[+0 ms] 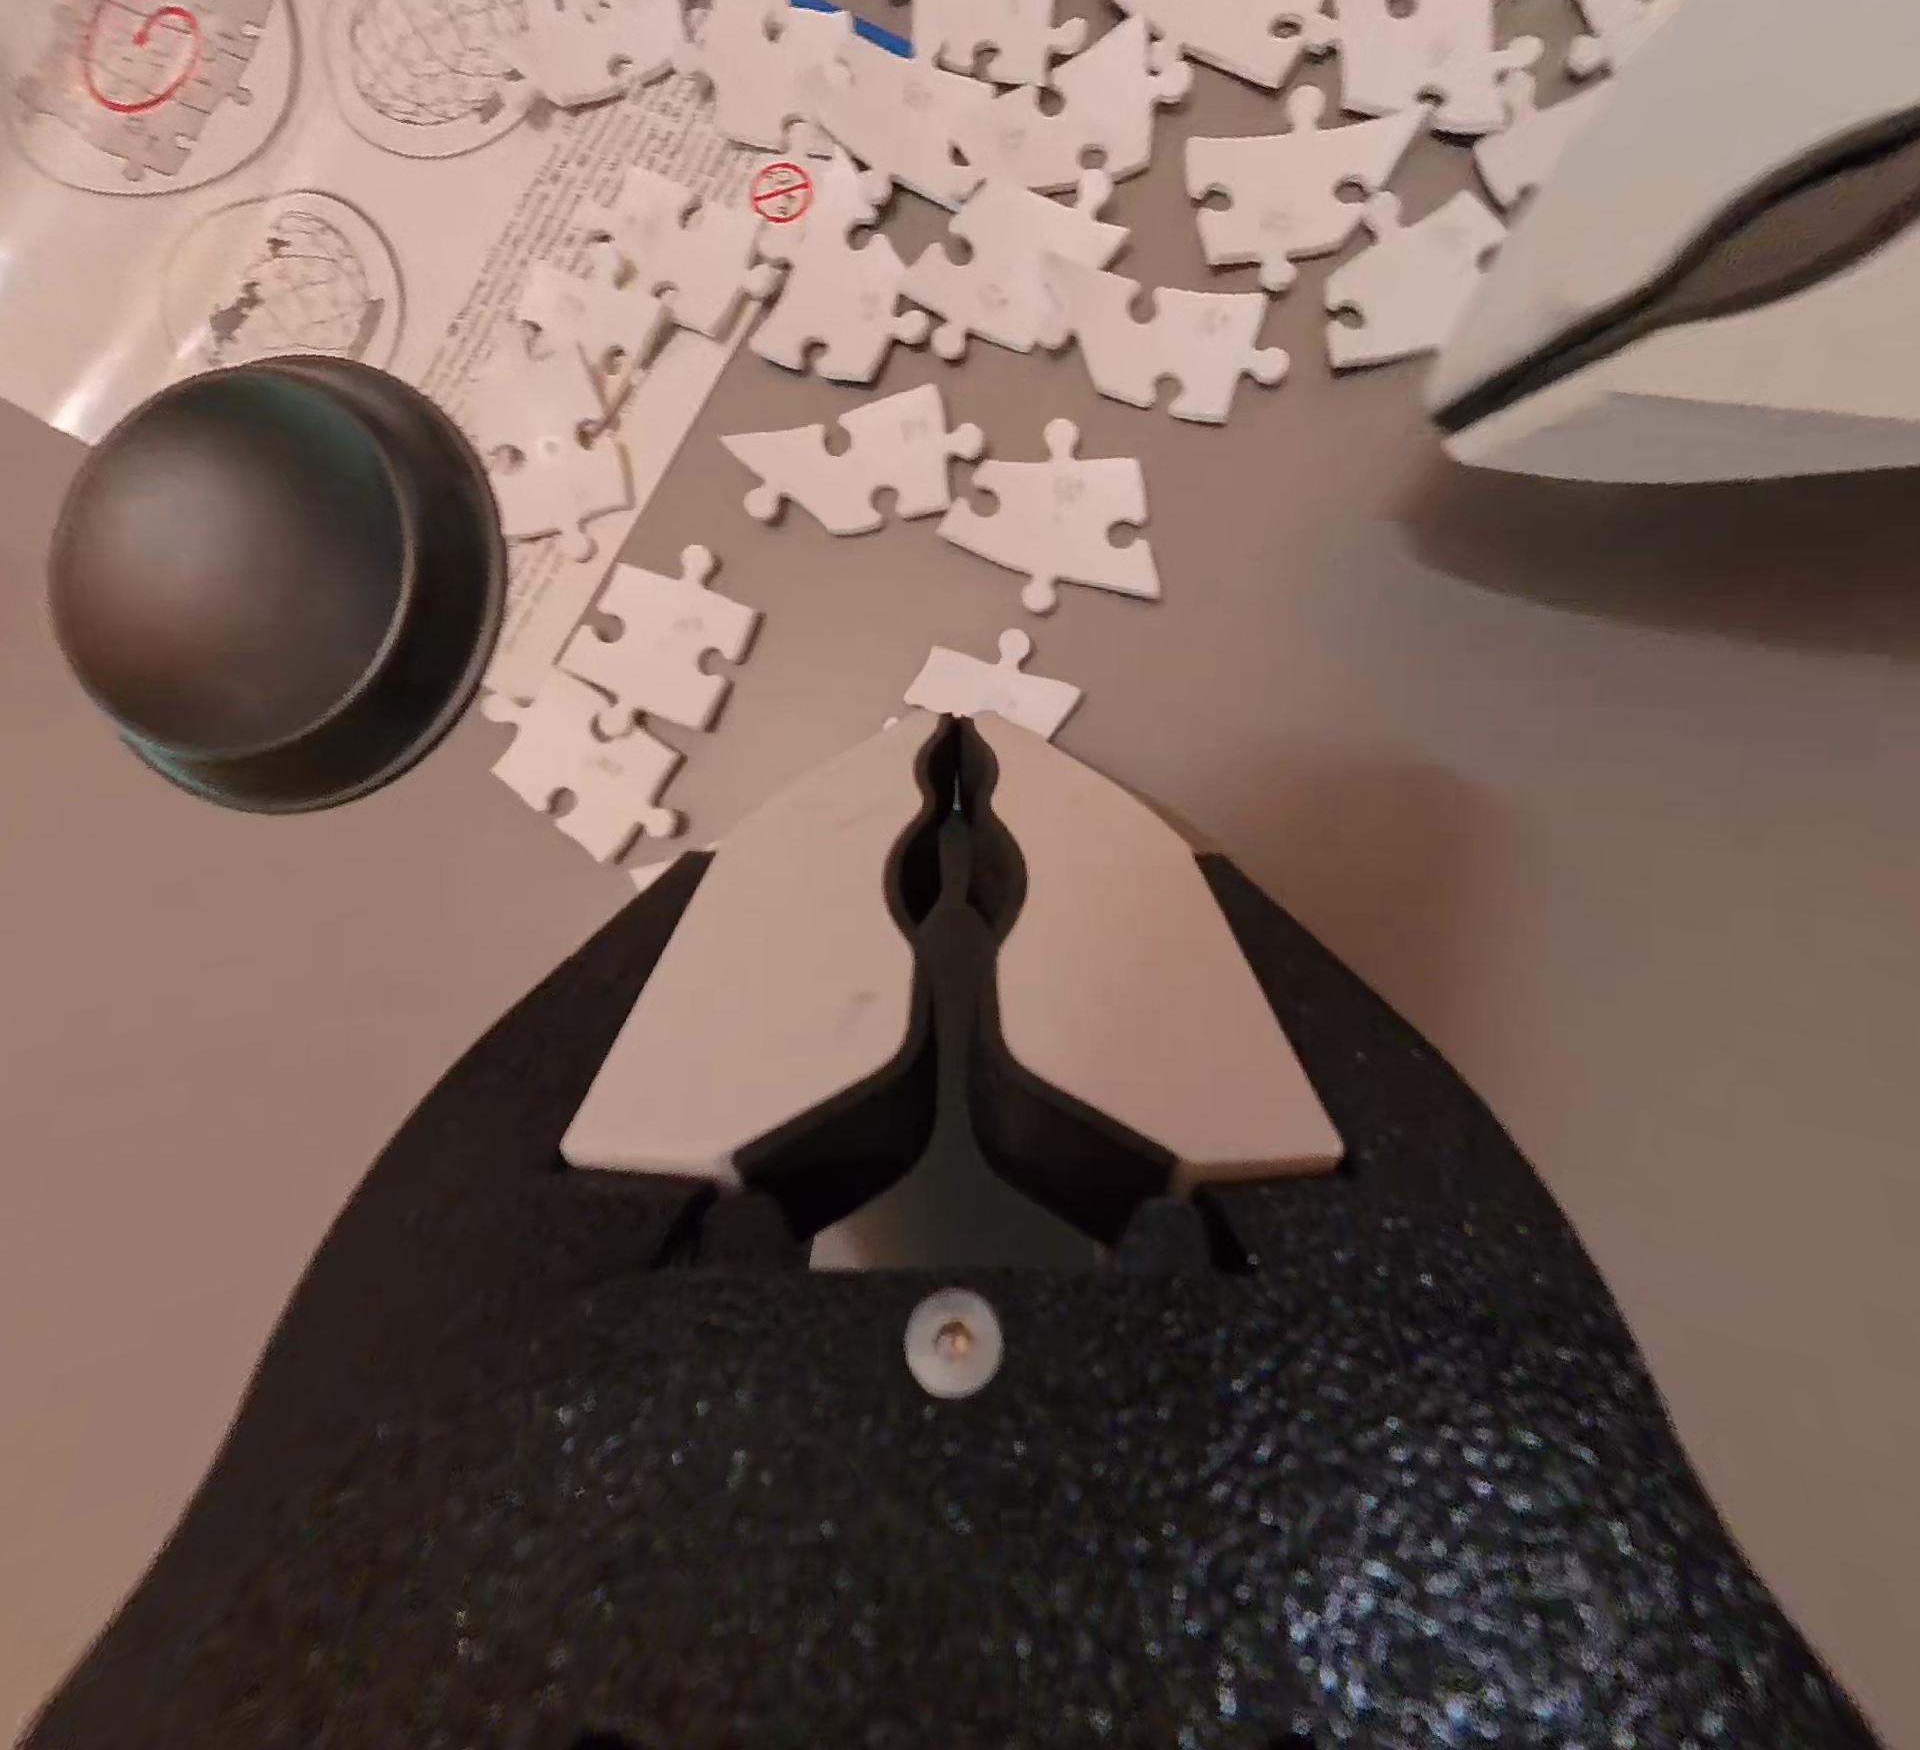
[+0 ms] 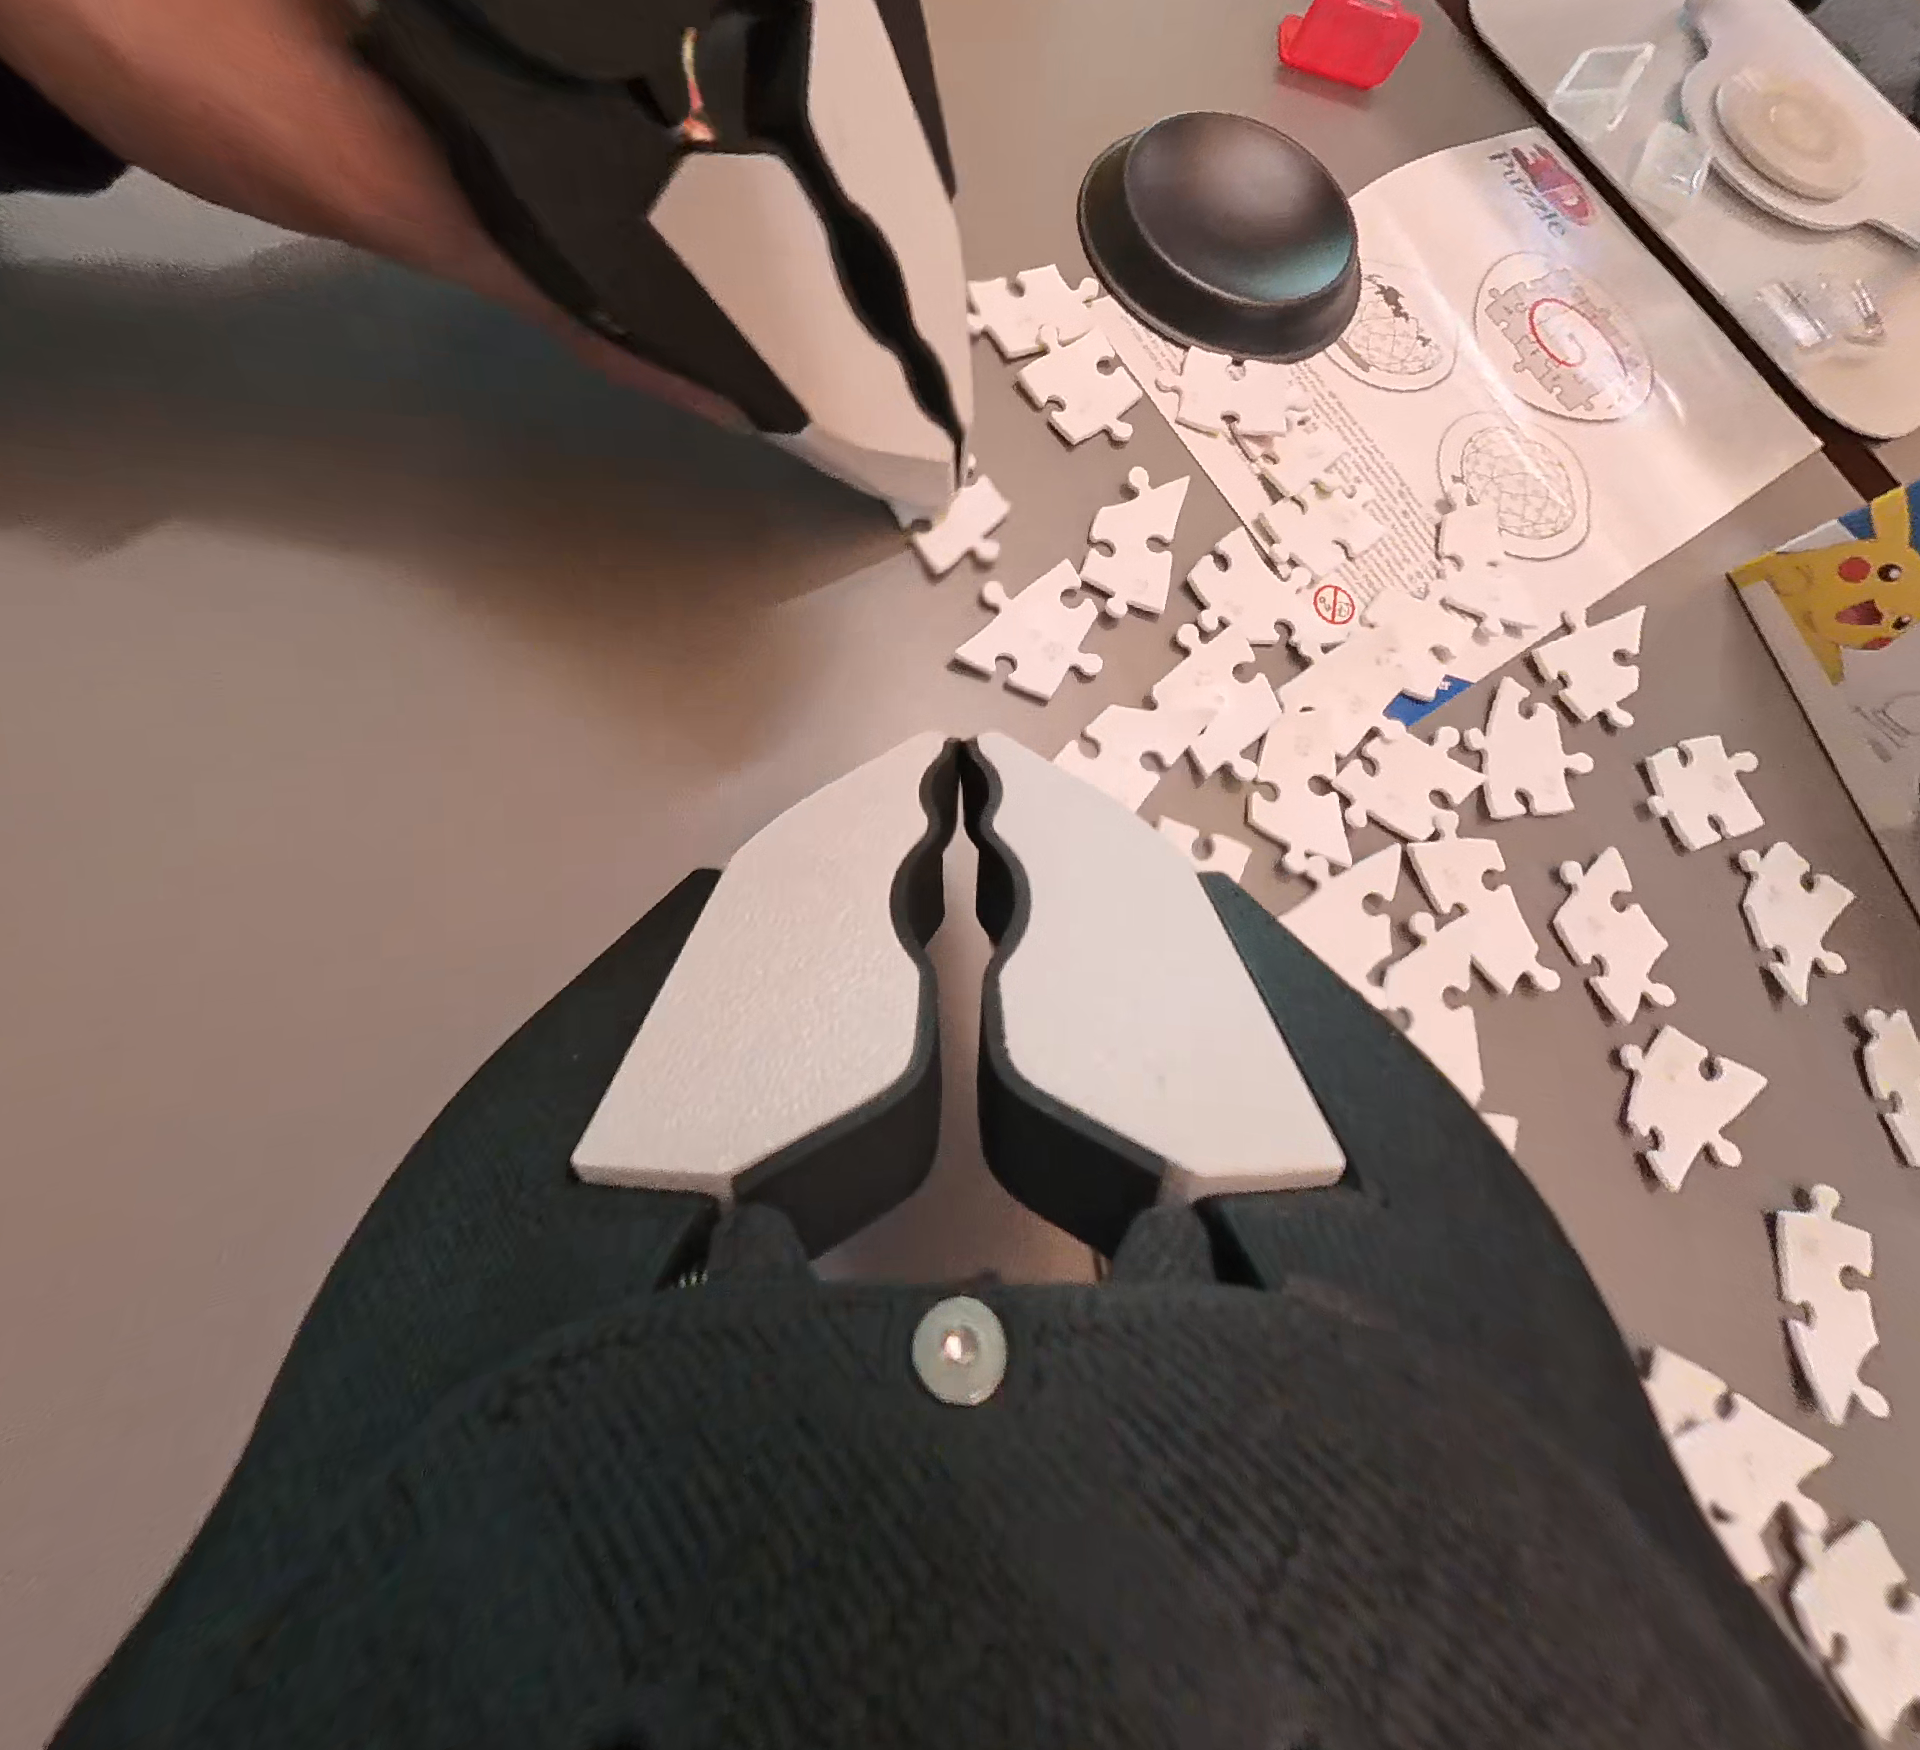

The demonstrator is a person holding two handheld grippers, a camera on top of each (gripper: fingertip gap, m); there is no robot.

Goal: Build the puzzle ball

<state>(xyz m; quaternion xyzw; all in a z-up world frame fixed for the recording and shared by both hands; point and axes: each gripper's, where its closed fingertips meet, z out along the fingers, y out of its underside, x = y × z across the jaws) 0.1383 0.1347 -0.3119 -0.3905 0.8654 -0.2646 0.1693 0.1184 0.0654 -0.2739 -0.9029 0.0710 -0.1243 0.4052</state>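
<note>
Several white puzzle pieces [image 1: 1049, 173] lie scattered on the grey table [image 1: 1455, 817]; they also show in the right wrist view [image 2: 1351, 765]. My left gripper [image 1: 956, 729] is shut on the near edge of one white puzzle piece [image 1: 992, 682] that rests on the table. The right wrist view shows this gripper [image 2: 954, 464] pointing down at that piece [image 2: 961, 526]. My right gripper [image 2: 958, 750] is shut and empty, above bare table left of the pile. It also shows blurred at the upper right of the left wrist view [image 1: 1444, 417].
A black domed stand [image 1: 270, 578] [image 2: 1221, 235] sits on a printed instruction sheet [image 1: 312, 142] [image 2: 1538, 298]. A red plastic item [image 2: 1345, 43], a white tray of small parts [image 2: 1558, 17] and a box with a yellow cartoon figure [image 2: 1849, 599] stand to the right. My hands' fingertips stand some 8 cm from each other. From my left tips it is roughly 20 cm to the red plastic item [image 2: 1345, 43]; from my right, 30 cm.
</note>
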